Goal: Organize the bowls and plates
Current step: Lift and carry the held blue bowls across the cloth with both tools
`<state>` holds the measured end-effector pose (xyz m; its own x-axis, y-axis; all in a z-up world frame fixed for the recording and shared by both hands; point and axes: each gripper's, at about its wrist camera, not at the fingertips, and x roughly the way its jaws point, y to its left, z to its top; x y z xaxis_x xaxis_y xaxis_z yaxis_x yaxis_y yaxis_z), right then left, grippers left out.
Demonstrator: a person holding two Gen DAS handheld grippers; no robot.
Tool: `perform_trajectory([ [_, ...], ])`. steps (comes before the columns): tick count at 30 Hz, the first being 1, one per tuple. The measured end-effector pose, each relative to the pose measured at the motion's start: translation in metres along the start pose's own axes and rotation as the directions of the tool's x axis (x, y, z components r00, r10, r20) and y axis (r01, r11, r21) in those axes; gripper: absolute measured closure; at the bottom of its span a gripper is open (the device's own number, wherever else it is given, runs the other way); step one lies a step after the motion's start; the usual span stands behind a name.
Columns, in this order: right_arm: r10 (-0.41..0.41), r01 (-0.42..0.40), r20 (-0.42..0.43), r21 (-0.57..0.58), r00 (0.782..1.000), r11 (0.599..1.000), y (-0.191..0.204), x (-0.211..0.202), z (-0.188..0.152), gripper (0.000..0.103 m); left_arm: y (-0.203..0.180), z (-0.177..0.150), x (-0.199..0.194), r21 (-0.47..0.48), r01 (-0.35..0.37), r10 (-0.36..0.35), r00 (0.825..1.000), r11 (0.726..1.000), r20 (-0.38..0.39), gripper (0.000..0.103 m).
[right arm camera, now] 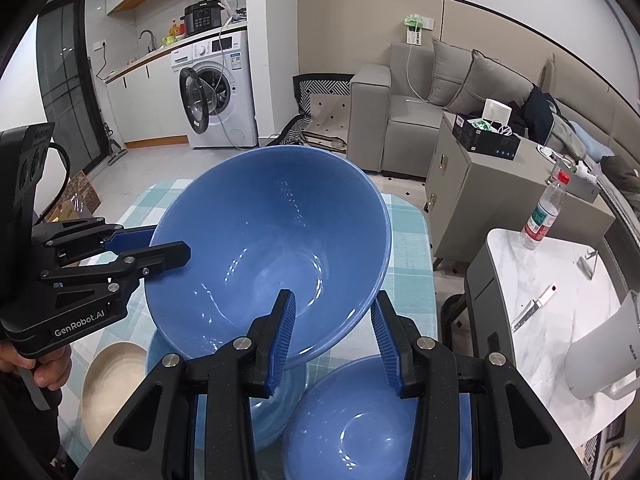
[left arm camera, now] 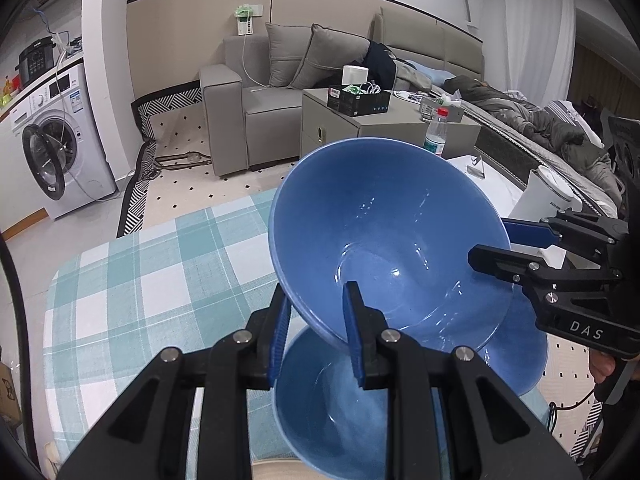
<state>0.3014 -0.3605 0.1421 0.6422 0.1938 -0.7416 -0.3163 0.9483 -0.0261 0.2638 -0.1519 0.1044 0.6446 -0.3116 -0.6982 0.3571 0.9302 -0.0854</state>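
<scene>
Both grippers pinch opposite sides of one large blue bowl's [left arm camera: 384,236] rim, holding it tilted and empty above the checked tablecloth [left arm camera: 132,280]. The left gripper [left arm camera: 320,336] is nearly closed on the rim; the right gripper [right arm camera: 332,336] clamps it slightly wider. Below sit a smaller blue bowl [right arm camera: 368,424], empty, a blue plate [left arm camera: 524,344] and a beige dish [right arm camera: 114,376].

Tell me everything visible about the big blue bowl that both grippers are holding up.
The large glossy blue ceramic-looking bowl is deep and conical with a small flat base, empty, with light glinting inside. It is held tilted above the checked tablecloth, over a smaller blue bowl. The left gripper and right gripper each have jaws clamped across its rim on opposite sides. Nothing else touches it.
</scene>
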Motion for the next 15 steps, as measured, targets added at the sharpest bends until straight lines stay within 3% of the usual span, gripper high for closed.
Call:
perform_trajectory([
  [15,0.008,-0.008,0.013,-0.041,1.0,0.999,0.023,-0.019,-0.019,0.062,0.0,-0.027,-0.026,-0.017,-0.018,0.019,0.999,1.0,0.028,0.079],
])
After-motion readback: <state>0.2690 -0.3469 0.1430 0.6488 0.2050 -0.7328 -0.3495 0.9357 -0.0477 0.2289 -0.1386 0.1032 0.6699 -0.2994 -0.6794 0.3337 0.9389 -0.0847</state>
